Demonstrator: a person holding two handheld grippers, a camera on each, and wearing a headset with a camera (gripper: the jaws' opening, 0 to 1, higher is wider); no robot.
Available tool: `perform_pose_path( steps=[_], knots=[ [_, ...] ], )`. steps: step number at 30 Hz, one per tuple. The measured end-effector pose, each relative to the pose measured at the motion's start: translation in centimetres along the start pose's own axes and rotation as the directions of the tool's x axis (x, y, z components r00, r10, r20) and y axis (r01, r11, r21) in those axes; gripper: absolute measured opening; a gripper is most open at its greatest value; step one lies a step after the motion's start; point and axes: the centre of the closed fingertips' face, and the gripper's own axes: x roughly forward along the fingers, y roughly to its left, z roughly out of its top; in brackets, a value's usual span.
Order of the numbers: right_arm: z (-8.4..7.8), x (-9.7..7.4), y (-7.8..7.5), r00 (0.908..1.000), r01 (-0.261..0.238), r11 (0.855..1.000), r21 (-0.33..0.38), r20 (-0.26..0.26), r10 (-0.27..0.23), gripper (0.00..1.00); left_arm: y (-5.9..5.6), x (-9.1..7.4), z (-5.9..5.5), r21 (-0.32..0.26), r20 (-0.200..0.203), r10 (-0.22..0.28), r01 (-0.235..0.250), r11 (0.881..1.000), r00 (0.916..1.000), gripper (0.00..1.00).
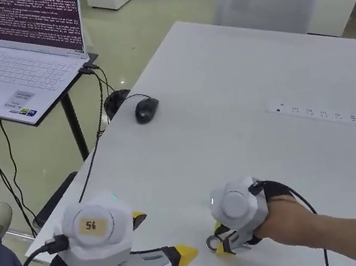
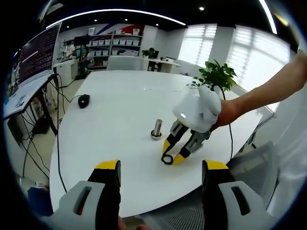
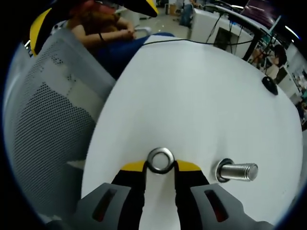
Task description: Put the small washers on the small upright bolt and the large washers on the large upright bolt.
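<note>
My right gripper (image 1: 217, 244) is shut on a metal washer (image 1: 213, 242), low over the white table near its front edge. In the right gripper view the washer (image 3: 160, 160) sits pinched between the yellow tips of that gripper (image 3: 160, 166). A threaded steel bolt (image 3: 237, 171) with a ring at its base stands just beside it. In the left gripper view the bolt (image 2: 157, 129) stands upright on the table, and the right gripper (image 2: 171, 157) holds the washer (image 2: 167, 159) a little in front of it. My left gripper (image 2: 161, 167) is open and holds nothing, off the table's edge (image 1: 161, 237).
A black mouse (image 1: 147, 109) and a white power strip (image 1: 318, 115) lie further back on the table (image 1: 227, 97). A laptop (image 1: 13, 65) stands on a side stand at the left. A grey chair (image 1: 263, 6) is at the far edge, a mesh chair (image 3: 48, 110) near the front edge.
</note>
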Motion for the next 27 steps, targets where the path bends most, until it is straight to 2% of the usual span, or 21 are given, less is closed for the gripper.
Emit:
perform_pose_path(
  steps=[7,14,22,27],
  knots=[
    [-0.1,-0.3,0.4,0.9999,0.003,0.999,0.04,0.013,-0.003,0.23,0.5,-0.2,0.0,-0.002,0.0,0.01,-0.01,1.0,1.0,0.68],
    [-0.1,-1.2,-0.1,0.9985,0.031,0.995,0.099,0.041,-0.035,0.23,0.6,-0.2,0.0,-0.006,0.002,0.011,-0.011,1.0,0.9999,0.68],
    [-0.7,-3.5,-1.4,0.9939,0.086,0.987,0.133,0.057,-0.094,0.23,0.5,0.0,0.1,-0.003,0.0,0.007,-0.007,1.0,1.0,0.68],
    [-1.0,-5.1,-2.5,0.9868,0.126,0.975,0.184,0.079,-0.142,0.23,0.3,0.2,0.6,0.01,0.003,0.002,-0.002,1.0,1.0,0.69]
  ],
)
